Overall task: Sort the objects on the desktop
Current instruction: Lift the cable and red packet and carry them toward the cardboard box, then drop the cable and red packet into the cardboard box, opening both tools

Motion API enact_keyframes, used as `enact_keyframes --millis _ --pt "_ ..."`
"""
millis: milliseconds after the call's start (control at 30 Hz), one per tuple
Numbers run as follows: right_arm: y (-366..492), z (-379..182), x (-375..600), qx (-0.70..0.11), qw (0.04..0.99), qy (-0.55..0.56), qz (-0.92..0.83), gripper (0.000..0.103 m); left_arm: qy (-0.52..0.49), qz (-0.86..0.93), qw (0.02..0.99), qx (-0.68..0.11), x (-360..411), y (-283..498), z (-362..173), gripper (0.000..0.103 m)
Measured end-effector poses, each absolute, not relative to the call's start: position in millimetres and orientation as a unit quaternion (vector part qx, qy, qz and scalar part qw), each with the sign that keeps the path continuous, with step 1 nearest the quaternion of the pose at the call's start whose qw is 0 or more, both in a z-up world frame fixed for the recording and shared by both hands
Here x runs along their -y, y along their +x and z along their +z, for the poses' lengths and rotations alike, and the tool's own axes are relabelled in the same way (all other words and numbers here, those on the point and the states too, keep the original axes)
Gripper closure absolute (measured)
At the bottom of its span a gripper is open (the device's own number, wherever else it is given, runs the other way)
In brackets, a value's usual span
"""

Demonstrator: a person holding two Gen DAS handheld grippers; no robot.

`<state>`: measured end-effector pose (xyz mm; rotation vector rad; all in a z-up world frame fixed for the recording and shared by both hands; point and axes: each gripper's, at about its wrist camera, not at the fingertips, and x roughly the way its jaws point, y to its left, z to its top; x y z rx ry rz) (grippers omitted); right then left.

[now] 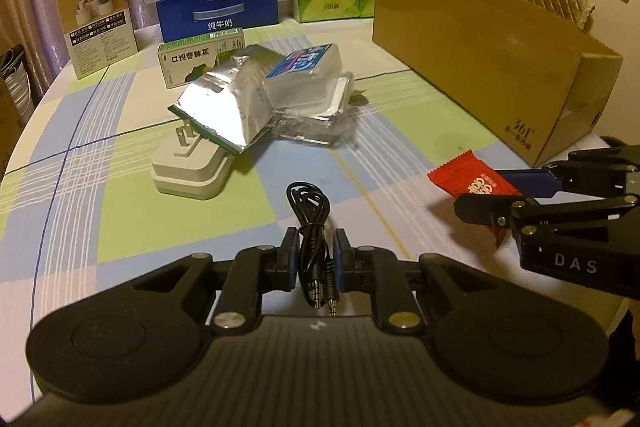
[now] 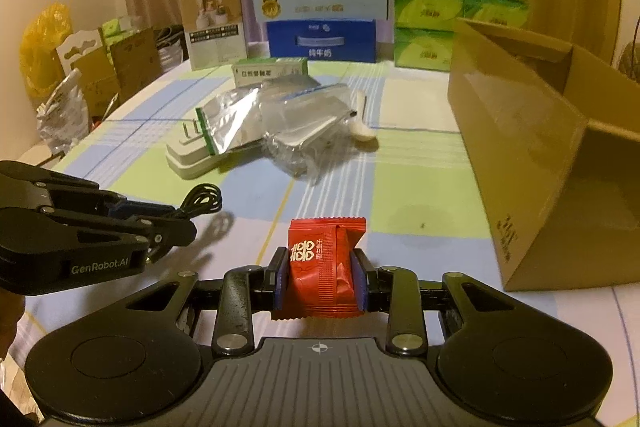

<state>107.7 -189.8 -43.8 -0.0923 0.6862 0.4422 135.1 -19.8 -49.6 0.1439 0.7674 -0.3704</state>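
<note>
Left hand-held gripper (image 1: 316, 259) pinches a coiled black audio cable (image 1: 314, 227) above the surface (image 1: 120, 187) near its front edge. Right hand-held gripper (image 2: 320, 275) pinches a red candy packet (image 2: 320, 267), just beside. Open cardboard box (image 2: 540, 155) stands along the right edge

Red packet (image 2: 320, 267); black cable (image 1: 312, 223); tablecloth (image 1: 120, 187) plaid, seemingly green-blue-white.
</note>
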Motion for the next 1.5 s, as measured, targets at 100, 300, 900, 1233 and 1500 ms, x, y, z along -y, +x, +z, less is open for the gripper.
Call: enact_keyframes --millis 100,300,900,1233,1500 --pt "104.6 -36.6 193.6 -0.324 0.921 -0.045 0.214 0.074 0.066 -0.178 0.909 -0.371 22.3 132.0 -44.2 0.090" --pt "98.1 -19.4 204.1 -0.304 0.929 -0.042 0.208 0.074 0.047 -0.174 0.912 -0.368 31.0 121.9 -31.5 0.090" --pt "112.0 80.0 291.4 -0.246 0.957 -0.011 0.155 0.074 0.050 -0.224 0.925 -0.302 113.2 113.5 49.6 0.090" --pt "150.5 103.5 374.0 -0.245 0.964 -0.010 0.104 0.073 0.048 -0.278 0.921 -0.270 205.1 146.2 78.3 0.090" --pt "186.1 91.9 406.1 -0.260 0.961 0.005 0.092 0.073 0.057 -0.295 0.912 -0.279 256.9 186.6 63.3 0.090"
